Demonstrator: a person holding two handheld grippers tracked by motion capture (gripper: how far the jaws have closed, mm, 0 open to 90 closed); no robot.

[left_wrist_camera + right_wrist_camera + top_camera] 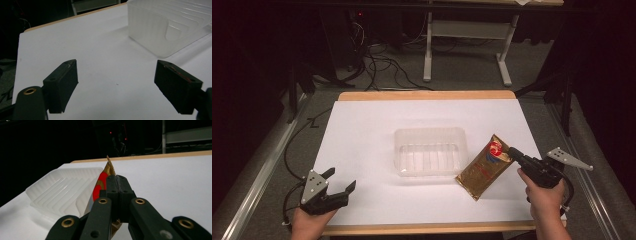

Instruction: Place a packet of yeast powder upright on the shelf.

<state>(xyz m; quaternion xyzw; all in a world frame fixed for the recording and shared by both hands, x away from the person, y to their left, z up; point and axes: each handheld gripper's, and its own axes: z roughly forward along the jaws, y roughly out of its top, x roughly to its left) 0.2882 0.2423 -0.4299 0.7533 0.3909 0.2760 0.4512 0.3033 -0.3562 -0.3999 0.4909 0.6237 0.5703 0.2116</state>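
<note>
Gold pouch [482,168] pinched at its edge by right gripper [513,152], fingers clamped, for lifting toward tray [430,151]; left gripper [340,180] idle, fingers wide apart, empty.

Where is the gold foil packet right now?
In the high view, the gold foil packet sits right of the clear plastic tray, its top edge pinched by the right gripper.

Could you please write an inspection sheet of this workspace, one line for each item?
Surface: white sheet on a wood-edged table.
Job's things: gold packet with red print, its far end clamped; clear plastic tray beside it, nothing inside.
Clutter: nothing seen.
Grippers: right hand-held gripper shut on the packet; left hand-held gripper open over bare sheet, holding nothing.
Cables: black cable along the table's left; more cables on the floor behind.
Surroundings: dark room, white frame legs beyond.
</note>
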